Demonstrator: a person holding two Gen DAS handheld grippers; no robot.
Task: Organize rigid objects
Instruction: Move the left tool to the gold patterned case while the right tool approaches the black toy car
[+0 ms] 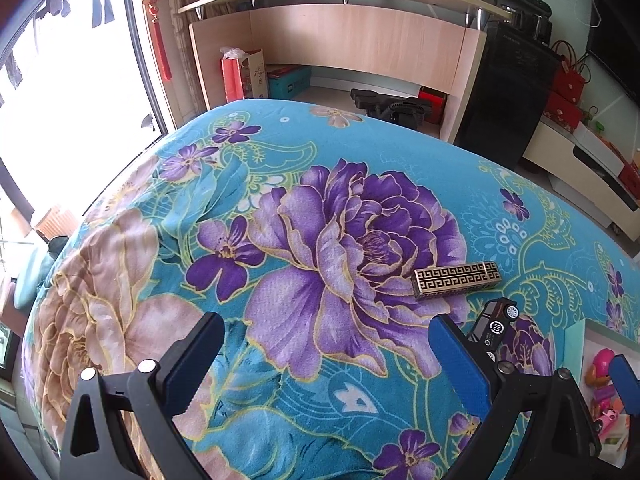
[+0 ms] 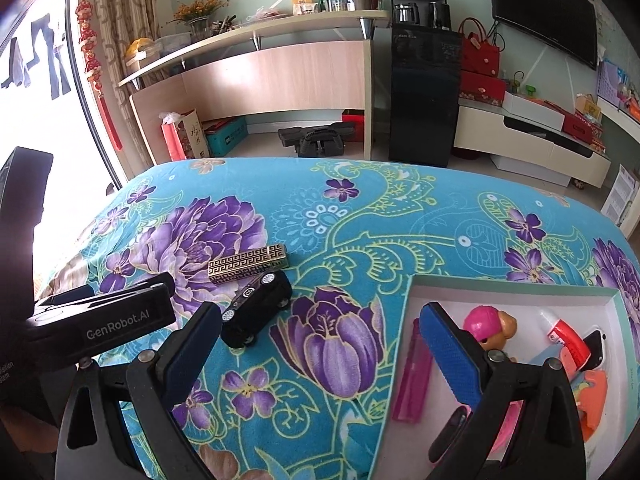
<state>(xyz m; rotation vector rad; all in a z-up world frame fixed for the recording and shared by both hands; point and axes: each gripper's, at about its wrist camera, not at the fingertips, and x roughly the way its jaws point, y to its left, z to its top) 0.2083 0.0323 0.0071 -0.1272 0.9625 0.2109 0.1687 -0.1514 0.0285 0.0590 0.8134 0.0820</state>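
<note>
A gold box with a black key pattern [image 1: 457, 279] [image 2: 248, 265] lies on the flowered blue cloth. Just in front of it stands a black toy car [image 1: 494, 326] [image 2: 258, 306]. My left gripper [image 1: 324, 364] is open and holds nothing; the car sits just right of its right finger. My right gripper [image 2: 320, 352] is open too, with the car beyond its left finger [image 2: 192, 354]. Its right finger [image 2: 452, 356] hangs over a white tray [image 2: 516, 295] [image 1: 576, 344] that holds a pink-helmet figure [image 2: 486, 322], a pink bar [image 2: 412, 376], a glue tube [image 2: 562, 334] and other small things.
The left gripper's body [image 2: 100, 320] shows at the left of the right wrist view. Beyond the cloth-covered table [image 2: 360, 200] are a curved wooden desk [image 2: 260, 72], a black water dispenser [image 2: 424, 92] and a low cabinet [image 2: 532, 148]. A bright window [image 1: 60, 100] lies left.
</note>
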